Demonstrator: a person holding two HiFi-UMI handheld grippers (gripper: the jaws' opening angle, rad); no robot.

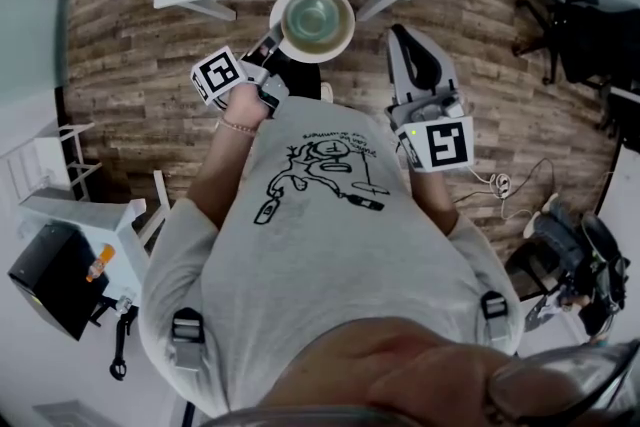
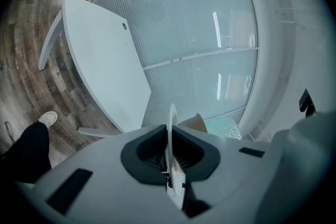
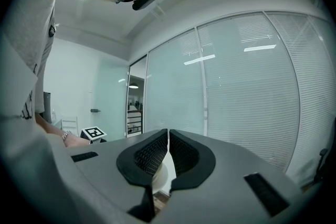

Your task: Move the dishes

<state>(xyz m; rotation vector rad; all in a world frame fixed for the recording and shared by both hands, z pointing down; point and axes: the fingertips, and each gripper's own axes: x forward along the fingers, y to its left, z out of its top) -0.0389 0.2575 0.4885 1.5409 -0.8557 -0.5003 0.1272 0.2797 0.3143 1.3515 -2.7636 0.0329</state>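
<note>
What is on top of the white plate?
A greenish bowl sits on the plate, which the left gripper grips by its rim. The bowl covers the plate's middle, so anything beneath the bowl cannot be seen.

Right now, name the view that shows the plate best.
The head view: the plate appears whole from above, carrying a bowl. The left gripper view shows only its rim edge-on, clamped in the left tongs. The right gripper view shows no recognisable plate.
</note>
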